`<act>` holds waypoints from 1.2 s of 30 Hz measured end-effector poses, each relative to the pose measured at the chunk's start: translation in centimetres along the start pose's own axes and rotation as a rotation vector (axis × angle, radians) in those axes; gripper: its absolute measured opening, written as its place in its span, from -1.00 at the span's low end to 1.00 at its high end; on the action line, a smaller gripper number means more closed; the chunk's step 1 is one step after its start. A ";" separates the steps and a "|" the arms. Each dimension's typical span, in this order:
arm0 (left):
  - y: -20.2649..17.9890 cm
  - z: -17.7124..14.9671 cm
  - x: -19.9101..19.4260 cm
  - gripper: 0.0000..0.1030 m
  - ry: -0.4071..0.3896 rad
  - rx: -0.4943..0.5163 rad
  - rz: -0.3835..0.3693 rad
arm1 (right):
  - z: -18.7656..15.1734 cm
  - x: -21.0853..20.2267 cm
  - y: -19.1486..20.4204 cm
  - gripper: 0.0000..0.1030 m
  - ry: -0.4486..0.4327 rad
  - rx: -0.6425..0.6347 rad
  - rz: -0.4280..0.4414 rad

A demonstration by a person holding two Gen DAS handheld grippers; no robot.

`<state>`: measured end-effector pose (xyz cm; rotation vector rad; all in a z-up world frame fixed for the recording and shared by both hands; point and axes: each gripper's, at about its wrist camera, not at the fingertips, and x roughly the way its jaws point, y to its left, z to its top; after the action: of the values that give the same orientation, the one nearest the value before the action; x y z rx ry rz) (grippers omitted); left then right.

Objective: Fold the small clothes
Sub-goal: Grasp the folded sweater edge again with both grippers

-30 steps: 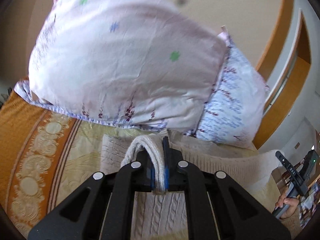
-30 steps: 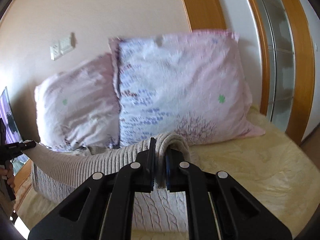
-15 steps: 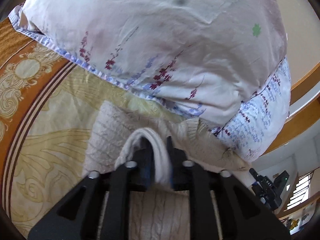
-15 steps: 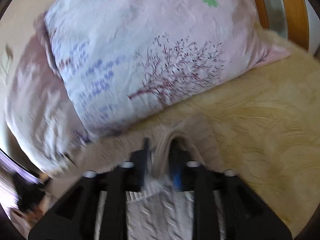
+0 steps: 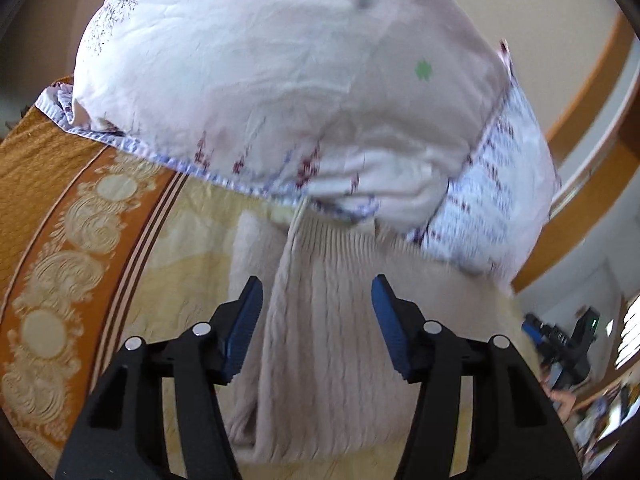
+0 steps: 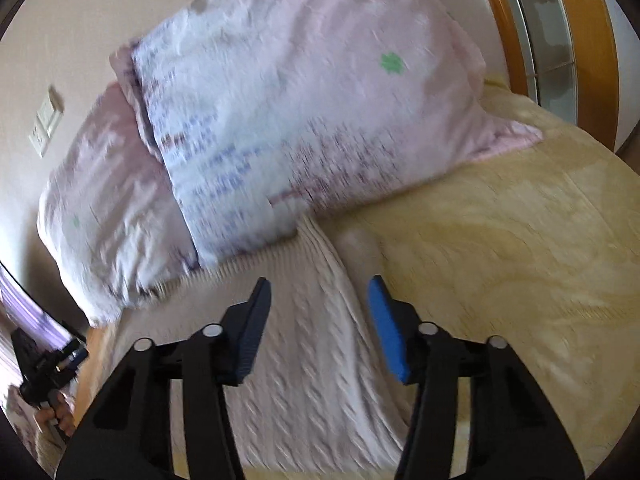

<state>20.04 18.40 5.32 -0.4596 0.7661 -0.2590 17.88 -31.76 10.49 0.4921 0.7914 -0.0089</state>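
Observation:
A cream cable-knit sweater [image 5: 320,344] lies folded on the yellow bedspread, its far edge touching the pillows. It also shows in the right wrist view [image 6: 304,352]. My left gripper [image 5: 317,300] is open and empty, hovering just above the sweater's left part. My right gripper [image 6: 320,304] is open and empty, just above the sweater's right edge. Both sets of jaws stand wide apart with the knit between them below.
Two pink and white floral pillows [image 5: 288,92] [image 6: 312,112] lean against the wall at the head of the bed. An orange patterned border [image 5: 68,248] runs along the bedspread's left side. A wooden door frame [image 6: 600,40] stands at the right.
Both grippers were shut on folds of the sweater, carried them toward the pillows, and have now opened and let go. The sweater lies flat.

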 end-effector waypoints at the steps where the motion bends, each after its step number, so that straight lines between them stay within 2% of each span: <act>1: -0.1 -0.4 -0.2 0.08 0.007 0.016 0.008 | -0.4 0.0 -0.1 -0.01 0.013 -0.014 -0.004; 4: -0.2 -1.7 0.0 0.08 0.036 0.047 0.031 | -1.7 0.3 0.2 -0.05 0.046 -0.057 -0.027; 8: 0.2 -3.0 1.0 0.08 0.081 0.034 0.048 | -2.8 0.6 -0.1 -0.08 0.059 -0.076 -0.061; 9: 0.4 -3.3 1.3 0.06 0.090 0.030 0.049 | -3.0 0.8 -0.1 -0.20 0.068 -0.084 -0.067; 11: 0.3 -3.8 1.7 -0.11 0.104 0.034 0.051 | -3.3 1.2 -0.1 -0.46 0.089 -0.097 -0.080; 14: 0.0 -4.2 2.0 -0.40 0.120 0.049 0.052 | -3.6 1.0 -0.2 -0.67 0.080 -0.110 -0.091; 16: 0.0 -4.3 2.3 -0.64 0.127 0.058 0.065 | -3.5 0.7 -0.4 -0.73 0.074 -0.095 -0.077; 19: 0.3 -4.3 2.6 -0.84 0.138 0.049 0.066 | -3.4 0.2 -0.3 -0.77 0.057 -0.087 -0.068; 24: 1.0 -3.8 1.0 -0.87 0.125 0.024 0.029 | -3.4 -1.9 0.1 -0.79 0.006 -0.066 -0.048; 27: 1.4 -3.8 -0.1 -0.87 0.119 0.014 0.004 | -3.8 -2.9 0.0 -0.80 0.004 -0.048 -0.040; 31: 1.9 -4.6 0.4 -0.87 0.145 0.024 0.027 | -4.8 -2.0 -0.8 -0.82 0.051 -0.040 -0.105; 33: 2.4 -4.9 1.3 -0.86 0.157 -0.002 0.023 | -5.2 -0.6 -1.5 -0.82 0.091 -0.024 -0.144; 36: 2.4 -4.8 1.4 -0.81 0.150 -0.017 0.016 | -5.1 -0.2 -0.9 -0.81 0.089 -0.054 -0.175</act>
<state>17.76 18.48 0.26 -0.4532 0.9188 -0.2746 14.08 -30.42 7.16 0.3732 0.9182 -0.1286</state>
